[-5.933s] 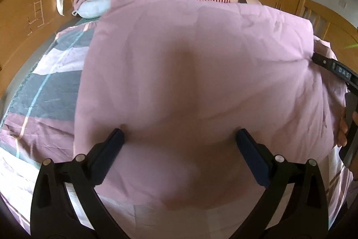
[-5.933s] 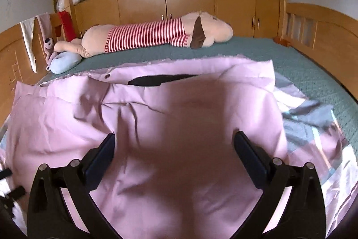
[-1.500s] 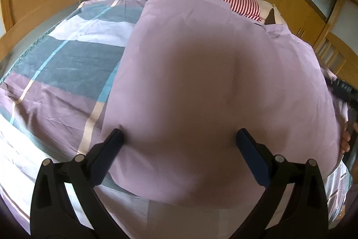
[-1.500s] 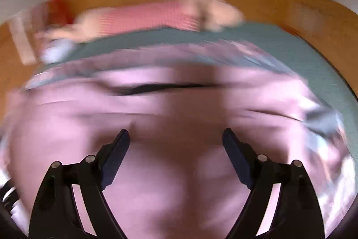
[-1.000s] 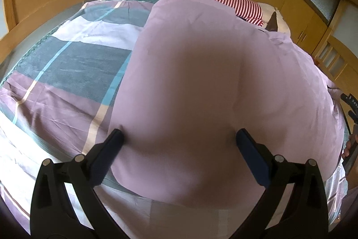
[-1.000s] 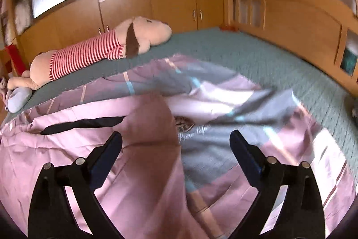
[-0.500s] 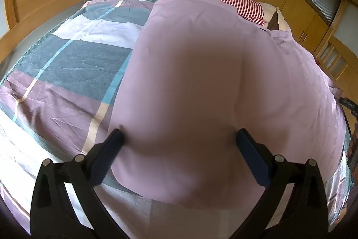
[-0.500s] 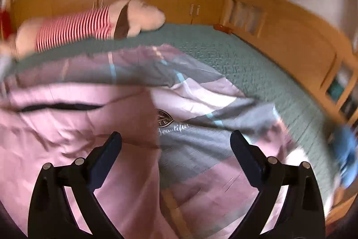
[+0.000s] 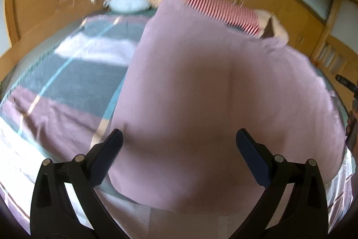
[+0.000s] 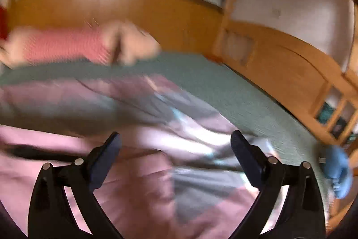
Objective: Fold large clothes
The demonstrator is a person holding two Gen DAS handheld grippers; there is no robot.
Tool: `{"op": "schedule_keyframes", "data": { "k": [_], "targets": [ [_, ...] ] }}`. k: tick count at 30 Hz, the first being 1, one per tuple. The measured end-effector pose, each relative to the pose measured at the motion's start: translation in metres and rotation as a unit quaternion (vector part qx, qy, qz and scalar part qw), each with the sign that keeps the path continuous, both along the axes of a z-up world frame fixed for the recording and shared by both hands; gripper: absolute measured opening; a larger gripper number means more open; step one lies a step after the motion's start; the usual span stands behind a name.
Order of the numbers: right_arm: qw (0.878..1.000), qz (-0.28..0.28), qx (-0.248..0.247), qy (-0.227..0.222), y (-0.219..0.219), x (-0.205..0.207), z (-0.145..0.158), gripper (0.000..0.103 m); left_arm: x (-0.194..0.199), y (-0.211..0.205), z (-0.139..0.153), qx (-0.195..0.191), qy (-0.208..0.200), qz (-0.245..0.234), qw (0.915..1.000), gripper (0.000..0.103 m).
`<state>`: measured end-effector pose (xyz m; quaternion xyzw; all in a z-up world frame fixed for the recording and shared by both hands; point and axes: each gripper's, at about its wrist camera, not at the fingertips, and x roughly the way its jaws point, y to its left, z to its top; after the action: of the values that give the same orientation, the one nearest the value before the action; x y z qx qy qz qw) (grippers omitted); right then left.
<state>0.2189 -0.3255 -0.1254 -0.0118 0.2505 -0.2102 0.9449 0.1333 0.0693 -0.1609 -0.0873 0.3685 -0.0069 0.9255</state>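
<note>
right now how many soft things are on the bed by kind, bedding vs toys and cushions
bedding: 2, pink sheet and plaid cover
plush toys: 1, striped plush dog
cushions: 1, pale blue cushion
total: 4

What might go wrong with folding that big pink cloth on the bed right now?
Both claws stand open, so nothing pins the pink cloth; its folded layer may slip or bunch. The right claw view is blurred and points past the cloth's edge, so a grab could catch the checked bedspread instead.
</note>
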Motion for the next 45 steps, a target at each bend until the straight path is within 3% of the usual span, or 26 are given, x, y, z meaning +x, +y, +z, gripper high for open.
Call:
{"op": "schedule_keyframes", "data": {
  "k": [3, 6, 8, 10, 11, 14, 19, 24, 28, 31, 34, 39, 45],
  "targets": [
    [0.99, 0.114, 0.08, 0.002, 0.031, -0.047, 0.005, 0.099, -0.008, -0.015, 0.009, 0.025, -0.031, -0.024, 0.9989, 0.101],
    [0.975, 0.184, 0.12, 0.036, 0.056, -0.075, -0.014, 0.102, -0.006, -0.027, 0.001, 0.04, -0.016, -0.051, 0.9978, 0.101],
    [0.968, 0.196, 0.127, 0.087, 0.064, -0.074, -0.036, 0.102, -0.001, -0.033, -0.011, 0.045, 0.013, -0.069, 0.9966, 0.101],
    [0.968, 0.158, 0.111, 0.159, 0.057, -0.064, -0.071, 0.102, 0.003, -0.038, -0.017, 0.071, 0.03, -0.078, 0.994, 0.101],
    [0.965, 0.151, 0.137, 0.164, 0.045, -0.066, -0.078, 0.102, 0.004, -0.039, -0.017, 0.073, 0.032, -0.082, 0.9935, 0.101],
    [0.966, 0.107, 0.195, 0.134, 0.027, -0.093, -0.062, 0.102, 0.002, -0.034, -0.008, 0.052, 0.024, -0.075, 0.9955, 0.101],
    [0.972, 0.097, 0.209, 0.046, 0.042, -0.171, -0.026, 0.102, -0.02, -0.04, 0.019, 0.033, -0.031, -0.083, 0.9955, 0.101],
    [0.972, 0.113, 0.199, 0.047, 0.075, -0.193, -0.017, 0.102, -0.059, -0.054, 0.044, 0.058, -0.073, -0.086, 0.9919, 0.101],
    [0.978, 0.121, 0.162, 0.054, 0.103, -0.205, -0.011, 0.102, -0.101, -0.066, 0.076, 0.066, -0.115, -0.075, 0.9883, 0.101],
    [0.982, 0.117, 0.132, 0.071, 0.122, -0.215, -0.006, 0.102, -0.126, -0.074, 0.095, 0.099, -0.139, -0.052, 0.984, 0.101],
    [0.984, 0.129, 0.109, 0.055, 0.134, -0.23, 0.007, 0.102, -0.138, -0.073, 0.104, 0.105, -0.124, -0.02, 0.9865, 0.101],
    [0.987, 0.136, 0.072, 0.038, 0.147, -0.247, 0.028, 0.102, -0.148, -0.062, 0.114, 0.031, -0.092, -0.05, 0.994, 0.101],
    [0.989, 0.134, 0.057, 0.03, 0.15, -0.255, 0.037, 0.102, -0.159, -0.07, 0.118, 0.042, -0.101, -0.053, 0.9927, 0.101]
  ]
}}
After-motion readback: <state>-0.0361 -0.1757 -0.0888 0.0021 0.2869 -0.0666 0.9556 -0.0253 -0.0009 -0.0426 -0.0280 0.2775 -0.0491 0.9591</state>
